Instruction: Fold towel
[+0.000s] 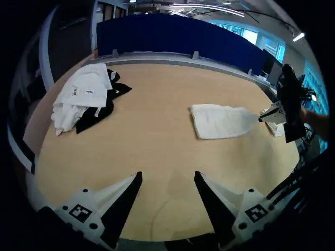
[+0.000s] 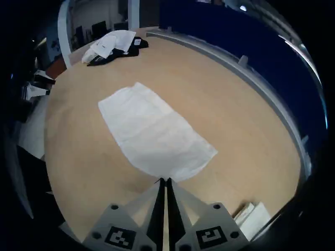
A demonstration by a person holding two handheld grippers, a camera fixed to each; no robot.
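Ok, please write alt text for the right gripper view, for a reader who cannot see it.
The right gripper has its fingers shut on the near edge of a white towel lying flat on a wooden table. A pile of white and black clothes sits at the far end, and a blue partition runs along the right side.

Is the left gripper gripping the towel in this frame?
No: the left gripper is open over the bare table, apart from the towel lying farther off.

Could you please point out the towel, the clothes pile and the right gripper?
towel (image 2: 155,134), right gripper view, its middle.
clothes pile (image 1: 86,88), left gripper view, white garment.
right gripper (image 2: 165,180), right gripper view, between fingertips.
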